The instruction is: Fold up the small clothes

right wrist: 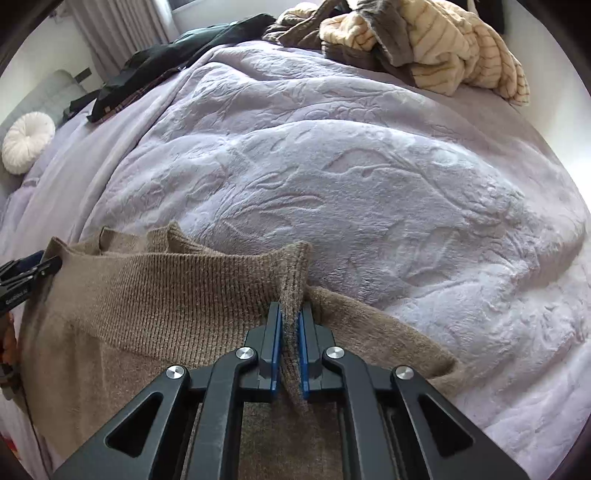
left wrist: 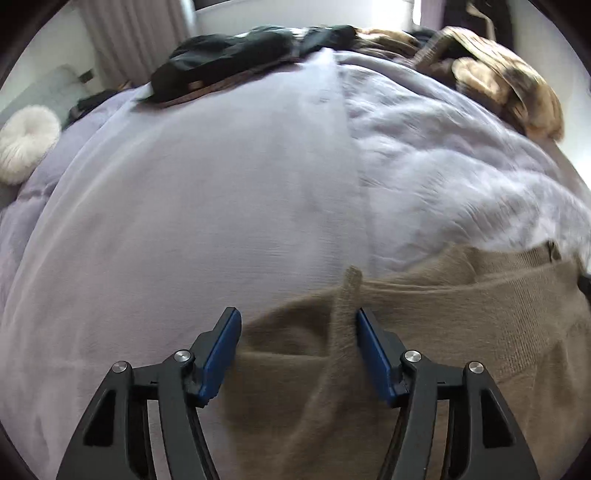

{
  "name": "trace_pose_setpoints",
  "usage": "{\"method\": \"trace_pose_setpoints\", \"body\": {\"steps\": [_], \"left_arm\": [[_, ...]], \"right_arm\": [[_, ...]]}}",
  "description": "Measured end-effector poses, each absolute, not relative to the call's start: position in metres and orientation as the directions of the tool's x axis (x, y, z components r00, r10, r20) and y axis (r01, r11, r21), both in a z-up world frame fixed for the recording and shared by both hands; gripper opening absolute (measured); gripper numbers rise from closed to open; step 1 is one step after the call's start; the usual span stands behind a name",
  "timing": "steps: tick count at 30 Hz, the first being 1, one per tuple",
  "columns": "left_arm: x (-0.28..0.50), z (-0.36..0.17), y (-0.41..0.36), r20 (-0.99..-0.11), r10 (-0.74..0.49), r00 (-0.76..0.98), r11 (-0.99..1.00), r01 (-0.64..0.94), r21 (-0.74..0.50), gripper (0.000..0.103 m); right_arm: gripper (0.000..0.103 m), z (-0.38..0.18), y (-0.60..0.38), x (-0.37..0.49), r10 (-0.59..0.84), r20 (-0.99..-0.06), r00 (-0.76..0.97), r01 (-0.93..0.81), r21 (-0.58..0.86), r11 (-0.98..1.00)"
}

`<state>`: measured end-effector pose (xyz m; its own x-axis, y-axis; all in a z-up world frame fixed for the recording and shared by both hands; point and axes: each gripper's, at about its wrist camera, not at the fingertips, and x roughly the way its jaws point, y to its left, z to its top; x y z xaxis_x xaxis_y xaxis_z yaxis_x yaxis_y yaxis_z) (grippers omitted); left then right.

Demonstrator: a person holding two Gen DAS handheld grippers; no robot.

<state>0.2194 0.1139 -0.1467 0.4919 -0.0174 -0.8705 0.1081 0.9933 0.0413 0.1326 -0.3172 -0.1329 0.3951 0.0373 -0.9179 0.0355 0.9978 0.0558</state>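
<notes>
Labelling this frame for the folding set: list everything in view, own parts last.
sweater: 1, tan knit, near edge of the bed, ribbed edge raised
blanket: 1, lilac embossed plush, covering most of the bed
sheet: 1, smooth lilac, left of the blanket
dark clothes: 1 pile, black-green, far side of the bed
striped clothes: 1 heap, cream and brown, far right corner
round cushion: 1, white, far left by the headboard
curtain: 1, pale, far left wall
left gripper: 1, black with blue fingers, open astride a sweater fold
right gripper: 1, black with blue fingers, shut on the sweater's ribbed edge
</notes>
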Motion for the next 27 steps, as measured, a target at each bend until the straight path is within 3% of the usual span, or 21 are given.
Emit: {"method": "trace_pose_setpoints", "body": {"steps": [2, 4, 8, 13, 18, 20, 22, 24, 26, 27], "left_arm": [[0.216, -0.137, 0.130, -0.875, -0.001, 0.485, 0.996, 0.075, 0.041, 0.065], [0.206, -0.124, 0.141, -0.872, -0.020, 0.489, 0.997, 0.079, 0.021, 0.065], [0.176, -0.106, 0.141, -0.871, -0.123, 0.476, 0.989, 0.128, -0.070, 0.065], [0.130, -0.116, 0.125, -0.887, -0.214, 0.408, 0.974, 0.158, -0.162, 0.065], [0.099, -0.151, 0.129, -0.923, -0.152, 0.353, 0.984, 0.138, -0.110, 0.066], [0.092, -0.147, 0.143, -0.925, -0.148, 0.350, 0.987, 0.108, -0.117, 0.076], [0.086, -0.144, 0.158, -0.938, -0.106, 0.329, 0.994, 0.059, -0.092, 0.076], [0.078, -0.141, 0.172, -0.946, -0.098, 0.307, 0.995, 0.018, -0.097, 0.076], [0.066, -0.140, 0.190, -0.948, -0.164, 0.274, 0.982, -0.050, -0.184, 0.076], [0.059, -0.143, 0.198, -0.945, -0.211, 0.248, 0.966, -0.093, -0.240, 0.076]], "right_arm": [[0.016, -0.120, -0.327, 0.128, 0.019, -0.914, 0.404, 0.094, 0.063, 0.994], [0.016, -0.107, -0.333, 0.116, 0.008, -0.907, 0.421, 0.125, 0.066, 0.990], [0.016, -0.089, -0.315, 0.078, 0.138, -0.893, 0.428, 0.029, 0.166, 0.986], [0.016, -0.100, -0.289, 0.031, 0.193, -0.905, 0.379, -0.011, 0.204, 0.979], [0.015, -0.141, -0.297, 0.001, 0.181, -0.942, 0.283, 0.051, 0.203, 0.978], [0.015, -0.137, -0.311, -0.010, 0.171, -0.938, 0.300, 0.091, 0.206, 0.974], [0.016, -0.130, -0.327, -0.021, 0.169, -0.936, 0.309, 0.161, 0.227, 0.961], [0.020, -0.124, -0.344, -0.035, 0.223, -0.920, 0.322, 0.239, 0.307, 0.921], [0.028, -0.120, -0.359, -0.058, 0.336, -0.874, 0.351, 0.326, 0.451, 0.831], [0.044, -0.121, -0.363, -0.068, 0.388, -0.847, 0.364, 0.359, 0.512, 0.781]]}}
